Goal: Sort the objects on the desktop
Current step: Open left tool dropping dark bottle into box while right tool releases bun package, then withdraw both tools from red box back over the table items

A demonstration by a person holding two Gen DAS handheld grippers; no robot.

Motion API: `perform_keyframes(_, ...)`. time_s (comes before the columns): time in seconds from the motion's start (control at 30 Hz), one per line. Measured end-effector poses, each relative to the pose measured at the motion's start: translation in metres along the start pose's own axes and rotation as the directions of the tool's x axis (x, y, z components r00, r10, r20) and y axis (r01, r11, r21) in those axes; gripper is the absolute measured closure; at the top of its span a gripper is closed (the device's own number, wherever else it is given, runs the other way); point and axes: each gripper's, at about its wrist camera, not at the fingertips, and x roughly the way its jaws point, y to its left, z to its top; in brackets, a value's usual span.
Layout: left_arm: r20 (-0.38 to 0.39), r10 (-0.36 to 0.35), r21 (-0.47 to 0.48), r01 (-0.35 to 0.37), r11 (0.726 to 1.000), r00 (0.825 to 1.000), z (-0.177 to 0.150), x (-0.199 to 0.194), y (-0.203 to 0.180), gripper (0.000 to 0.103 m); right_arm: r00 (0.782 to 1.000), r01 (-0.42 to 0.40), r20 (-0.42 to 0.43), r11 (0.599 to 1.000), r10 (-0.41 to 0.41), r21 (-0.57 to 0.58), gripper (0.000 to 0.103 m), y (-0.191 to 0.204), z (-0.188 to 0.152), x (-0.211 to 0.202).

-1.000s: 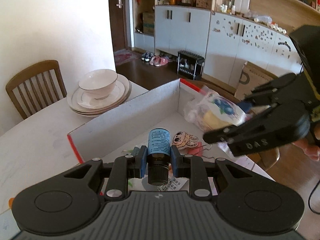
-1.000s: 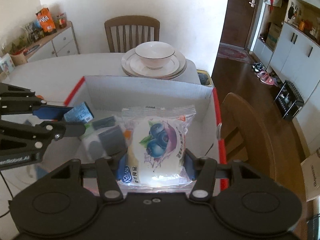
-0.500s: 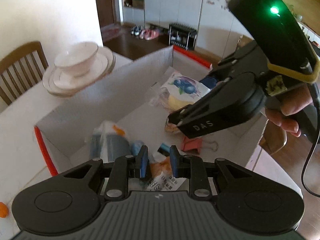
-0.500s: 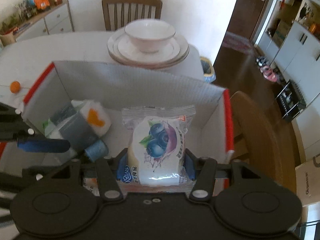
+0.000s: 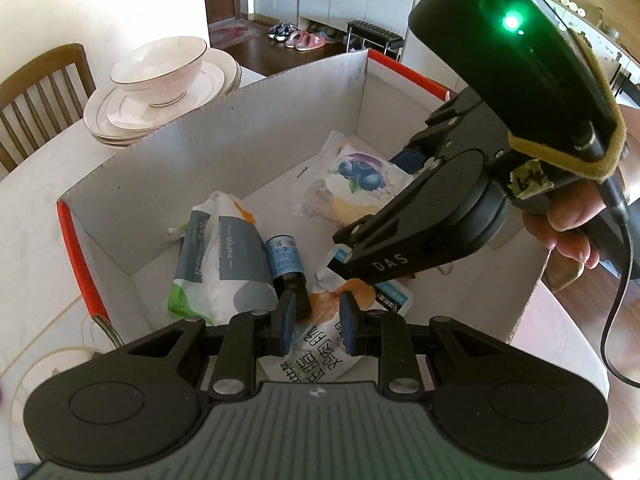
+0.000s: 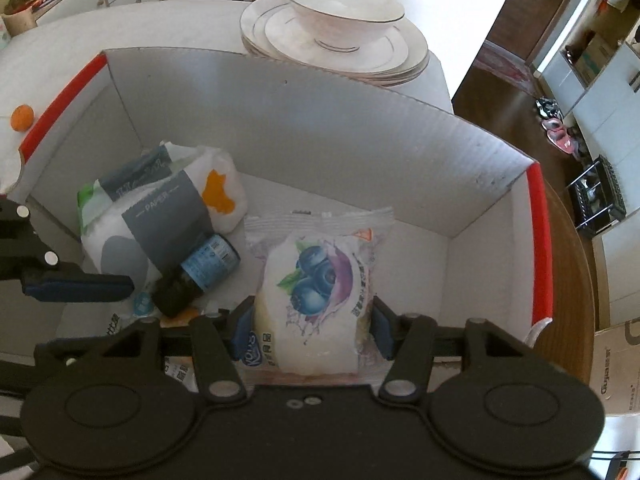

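Observation:
A white cardboard box [image 5: 240, 136] [image 6: 320, 120] with red rims holds the sorted items. My left gripper [image 5: 317, 323] hovers over its near side, open a little, with nothing between its pads. The dark bottle with a blue label [image 5: 282, 256] [image 6: 208, 264] lies on the box floor beside a paper tissue pack [image 5: 228, 264] [image 6: 160, 208], its cap just behind my left pad. My right gripper [image 6: 312, 330] reaches down into the box around the blueberry bread pack [image 6: 316, 280] [image 5: 352, 184]. Its jaws are opening, and the pads still touch the wrapper.
A bowl on stacked plates [image 5: 160, 64] [image 6: 340, 4] sits on the table just beyond the box's far wall. A wooden chair [image 5: 36, 92] stands behind. A small orange thing [image 6: 22, 117] lies left of the box. Printed snack packets [image 5: 316, 356] lie under my left gripper.
A second ago my left gripper held the bottle upright; it now lies in the box and the pads are empty. Both grippers sank toward the box, the right one carrying the bread pack inside.

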Motion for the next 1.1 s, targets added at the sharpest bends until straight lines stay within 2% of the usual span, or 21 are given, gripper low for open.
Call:
perform_keyframes(0.27, 0.031, -0.006, -0.025, 0.006, 1.000, 0.999, 0.003, -0.005, 0.002, 0.080, 0.999, -0.002, 0.047, 1.000, 0.001, 0.017, 0.027, -0.006, -0.003, -0.014)
perform_keyframes(0.53, 0.079, -0.017, -0.048, 0.020, 0.999, 0.997, -0.001, -0.020, 0.000, 0.080, 0.993, -0.035, 0.116, 0.998, 0.029, 0.053, 0.023, -0.015, -0.013, -0.049)
perform_keyframes(0.8, 0.145, 0.001, -0.039, 0.005, 0.999, 0.989, -0.007, -0.045, -0.002, 0.074, 0.979, -0.102, 0.190, 0.989, 0.080, 0.108, 0.017, -0.024, -0.025, -0.084)
perform_keyframes(0.83, 0.154, 0.002, -0.037, 0.004, 0.999, 0.988, -0.008, -0.049, -0.003, 0.071, 0.977, -0.105, 0.197, 0.988, 0.082, 0.111, 0.016, -0.023, -0.026, -0.088)
perform_keyframes(0.9, 0.174, 0.005, -0.031, 0.001, 1.000, 0.985, -0.010, -0.055, -0.003, 0.054, 0.974, -0.107, 0.212, 0.988, 0.082, 0.113, 0.016, -0.019, -0.028, -0.096)
perform_keyframes(0.93, 0.194, 0.012, -0.028, -0.007, 1.000, 0.981, -0.012, -0.060, -0.004, 0.041, 0.972, -0.105, 0.219, 0.988, 0.078, 0.113, 0.015, -0.016, -0.029, -0.099)
perform_keyframes(0.97, 0.214, 0.019, -0.024, -0.014, 1.000, 0.977, -0.014, -0.064, -0.005, 0.038, 0.971, -0.105, 0.228, 0.988, 0.077, 0.113, 0.013, -0.014, -0.031, -0.103)
perform_keyframes(1.1, 0.246, 0.027, -0.016, -0.023, 1.000, 0.969, -0.019, -0.078, -0.004, 0.037, 0.960, -0.091, 0.274, 0.989, 0.057, 0.113, 0.013, -0.004, -0.038, -0.114)
